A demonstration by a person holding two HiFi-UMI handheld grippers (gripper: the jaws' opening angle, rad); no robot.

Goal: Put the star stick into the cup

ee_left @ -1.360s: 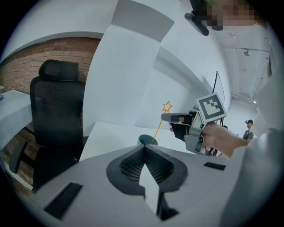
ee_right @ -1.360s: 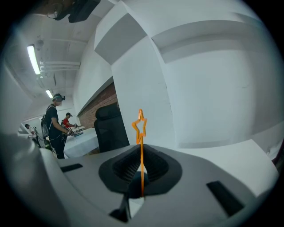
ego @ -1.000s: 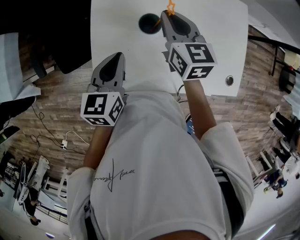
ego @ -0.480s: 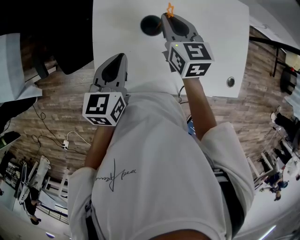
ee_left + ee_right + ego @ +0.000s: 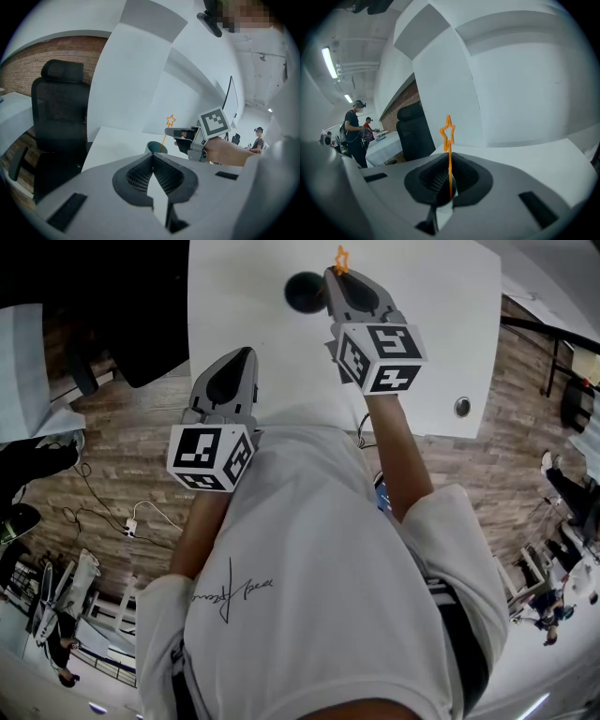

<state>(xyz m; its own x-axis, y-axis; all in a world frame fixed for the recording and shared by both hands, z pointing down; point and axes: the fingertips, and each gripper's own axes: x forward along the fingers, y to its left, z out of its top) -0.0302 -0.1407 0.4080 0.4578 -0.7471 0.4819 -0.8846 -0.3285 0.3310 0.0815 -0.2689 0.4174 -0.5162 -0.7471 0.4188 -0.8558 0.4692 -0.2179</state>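
The dark cup (image 5: 305, 292) stands far back on the white table (image 5: 422, 334). Just to its right is my right gripper (image 5: 339, 274), shut on the thin orange star stick (image 5: 341, 257), whose star end points up. In the right gripper view the star stick (image 5: 449, 136) rises upright from between the shut jaws of the right gripper (image 5: 449, 164). My left gripper (image 5: 241, 356) hangs shut and empty over the table's near edge. The left gripper view looks past the left gripper (image 5: 153, 159) to the teal cup (image 5: 154, 147), with the star stick (image 5: 168, 123) slanting just above its rim.
A black office chair (image 5: 131, 306) stands at the table's left side, also seen as the chair (image 5: 61, 122) and the chair (image 5: 415, 133). A round grommet (image 5: 461, 406) sits near the table's right front corner. People (image 5: 355, 133) stand by another table at left.
Almost nothing. The whole head view has drifted slightly; the right gripper stays beside the cup with the star stick in it, and the left gripper holds its place.
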